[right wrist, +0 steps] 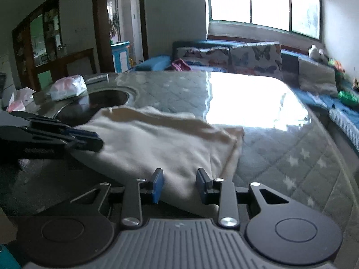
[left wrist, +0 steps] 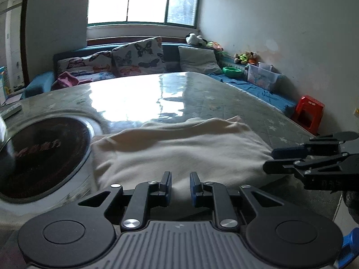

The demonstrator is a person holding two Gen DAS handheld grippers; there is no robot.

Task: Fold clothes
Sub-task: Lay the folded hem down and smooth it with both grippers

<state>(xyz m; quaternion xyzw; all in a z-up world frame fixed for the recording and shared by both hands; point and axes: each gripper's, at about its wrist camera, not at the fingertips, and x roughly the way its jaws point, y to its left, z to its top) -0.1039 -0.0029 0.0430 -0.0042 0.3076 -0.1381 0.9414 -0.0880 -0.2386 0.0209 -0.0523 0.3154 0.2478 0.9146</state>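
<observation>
A cream garment [left wrist: 179,143] is seen spread flat on the glass tabletop [left wrist: 134,98], partly folded, with its long axis running across in front of both grippers, from the dark round inset [left wrist: 42,154] on one side toward the star-patterned cover on the other.

The left gripper [left wrist: 180,187] is held low at the near hem, and cloth is seen between its fingers [left wrist: 166,186]. The gap is narrow; whether the pads are actually biting the fabric cannot be told from here.

Over on the other side, the right gripper [right wrist: 180,187] is positioned at the near edge too, close to the garment's right-hand corner [right wrist: 233,139]. Its fingers [right wrist: 158,187] are set a little wider, with a fold of cloth lying in the gap; a firm pinch is not clearly shown.

Each gripper is caught in the other's view, out at the side of the cloth, so both are judged to be on the same near edge, one toward each end.

So the whole body of the garment lies ahead of and beyond both sets of fingers. The coming move is judged to hinge on that: the near hem would be carried forward over the far half, both ends together, neither hand being the nearer.
</observation>
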